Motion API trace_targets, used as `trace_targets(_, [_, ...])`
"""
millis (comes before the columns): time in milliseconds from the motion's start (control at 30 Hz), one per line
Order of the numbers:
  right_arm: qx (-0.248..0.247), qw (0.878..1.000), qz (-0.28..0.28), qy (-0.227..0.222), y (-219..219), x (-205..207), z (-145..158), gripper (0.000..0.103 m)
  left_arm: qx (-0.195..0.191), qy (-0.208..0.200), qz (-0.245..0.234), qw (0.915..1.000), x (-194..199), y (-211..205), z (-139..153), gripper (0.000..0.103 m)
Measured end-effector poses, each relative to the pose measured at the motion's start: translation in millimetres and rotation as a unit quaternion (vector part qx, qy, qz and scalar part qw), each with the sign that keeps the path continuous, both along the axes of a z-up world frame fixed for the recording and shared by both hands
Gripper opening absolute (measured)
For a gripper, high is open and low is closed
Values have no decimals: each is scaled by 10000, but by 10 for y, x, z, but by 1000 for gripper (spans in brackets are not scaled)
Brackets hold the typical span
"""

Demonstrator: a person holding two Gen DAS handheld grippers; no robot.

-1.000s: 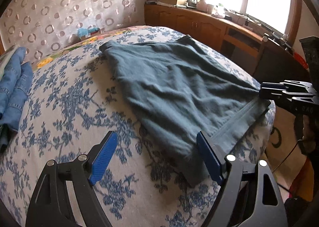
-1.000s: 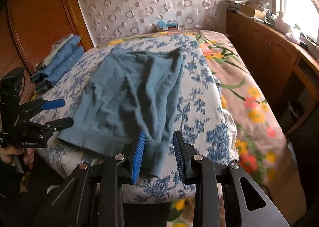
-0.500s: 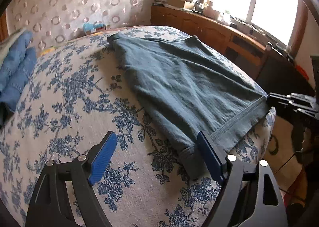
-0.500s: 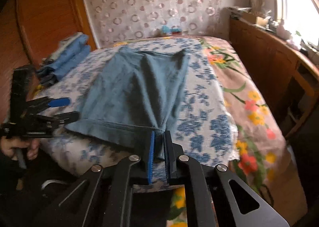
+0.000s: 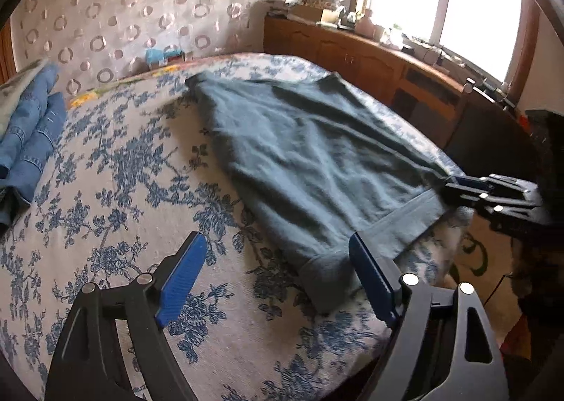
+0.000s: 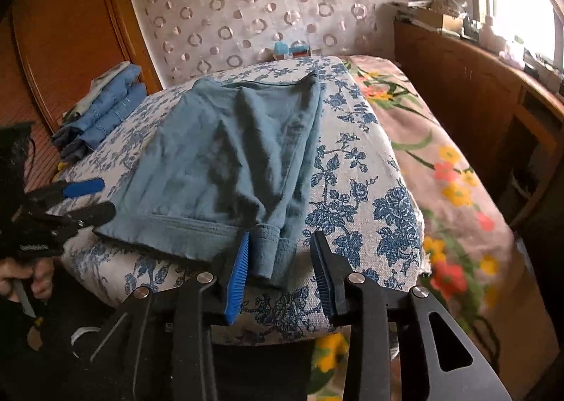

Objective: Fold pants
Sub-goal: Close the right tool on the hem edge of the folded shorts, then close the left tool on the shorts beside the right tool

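Since half a second ago the right gripper [image 6: 278, 270] has let go, its jaws opening around the pants [image 6: 232, 161] hem corner at the bed's [image 6: 356, 196] near edge; left gripper [image 5: 275, 281] gapes wide, the other hem corner between its untouching fingers.

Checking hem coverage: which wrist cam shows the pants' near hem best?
Right wrist: the hem of the pants runs unobstructed across the bed edge. In the left wrist view the hem is partly hidden by that gripper's finger.
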State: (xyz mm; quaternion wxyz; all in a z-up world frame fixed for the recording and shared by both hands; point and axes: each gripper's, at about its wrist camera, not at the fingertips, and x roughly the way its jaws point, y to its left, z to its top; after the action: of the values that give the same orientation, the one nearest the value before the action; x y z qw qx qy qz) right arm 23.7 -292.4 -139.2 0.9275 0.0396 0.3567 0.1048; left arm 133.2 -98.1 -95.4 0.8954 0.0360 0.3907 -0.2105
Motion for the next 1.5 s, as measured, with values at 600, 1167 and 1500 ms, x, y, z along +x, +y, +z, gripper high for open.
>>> trace_targets(600, [-31, 9998, 173, -38, 29, 10, -36, 33, -160, 331, -137, 9992, -55, -99, -112, 58])
trace_targets(1167, [291, 9980, 497, -266, 41, -26, 100, 13, -516, 132, -303, 9981, -164, -79, 156, 13])
trace_targets(1500, [562, 9883, 931, -1069, 127, -211, 784, 13, -846, -820, -154, 9929, -436, 260, 975, 12])
